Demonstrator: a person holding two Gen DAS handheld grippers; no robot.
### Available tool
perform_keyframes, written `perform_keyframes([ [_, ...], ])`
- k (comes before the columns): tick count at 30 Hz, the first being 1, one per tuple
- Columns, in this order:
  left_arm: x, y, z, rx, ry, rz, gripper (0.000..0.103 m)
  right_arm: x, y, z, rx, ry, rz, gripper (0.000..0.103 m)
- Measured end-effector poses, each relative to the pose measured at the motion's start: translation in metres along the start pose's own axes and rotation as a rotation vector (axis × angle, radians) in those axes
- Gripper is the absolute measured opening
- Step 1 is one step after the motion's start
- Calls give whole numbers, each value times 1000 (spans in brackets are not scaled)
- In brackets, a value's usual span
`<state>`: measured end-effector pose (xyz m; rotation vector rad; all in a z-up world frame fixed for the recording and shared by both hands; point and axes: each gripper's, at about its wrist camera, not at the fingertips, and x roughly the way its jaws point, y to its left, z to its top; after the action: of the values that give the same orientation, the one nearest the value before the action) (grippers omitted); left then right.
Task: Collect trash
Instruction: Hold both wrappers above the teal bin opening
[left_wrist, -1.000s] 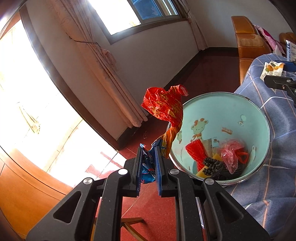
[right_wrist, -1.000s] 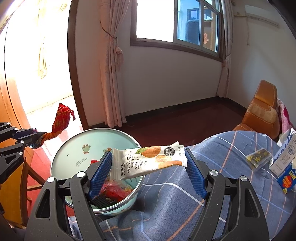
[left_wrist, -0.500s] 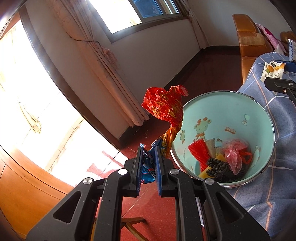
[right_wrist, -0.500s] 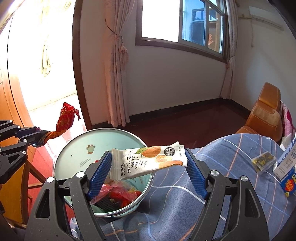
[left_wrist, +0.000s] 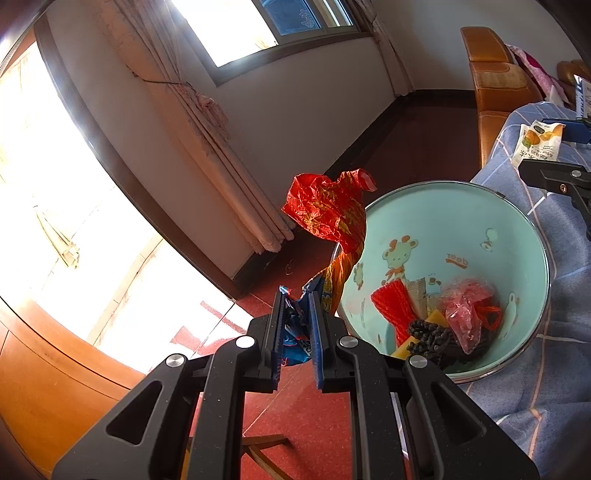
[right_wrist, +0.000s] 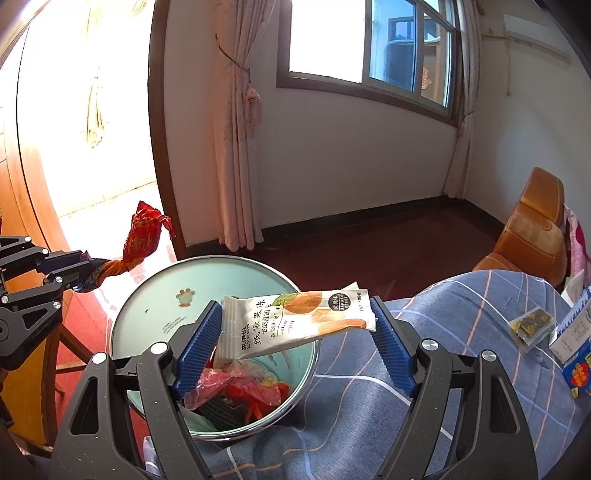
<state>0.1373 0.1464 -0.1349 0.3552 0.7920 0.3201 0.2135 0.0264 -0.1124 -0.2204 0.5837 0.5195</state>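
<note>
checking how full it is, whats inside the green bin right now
Inside the green bin lie a red ribbed wrapper, a crumpled pink plastic bag, something yellow and a dark beaded item. The bottom beneath them is covered, so anything lower stays unseen.

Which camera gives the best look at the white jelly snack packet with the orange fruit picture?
The right wrist view: the white jelly snack packet spans the right gripper flat-on, print readable. In the left wrist view the packet is small at the right edge, partly cut off by that gripper's blue pad.
</note>
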Motion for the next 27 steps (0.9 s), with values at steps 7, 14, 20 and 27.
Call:
perform_keyframes([
  [7,-1,-3,2,6,-4,-18,13,2,1,0,-6,8,-1,78],
  [14,-2,-4,4,7,-5,-26,13,3,2,1,-10,11,1,79],
  [20,-2,-5,4,9,-7,-34,13,3,4,2,-14,9,3,79],
  [27,-2,-5,4,10,-6,-39,13,6,7,3,-21,13,9,79],
])
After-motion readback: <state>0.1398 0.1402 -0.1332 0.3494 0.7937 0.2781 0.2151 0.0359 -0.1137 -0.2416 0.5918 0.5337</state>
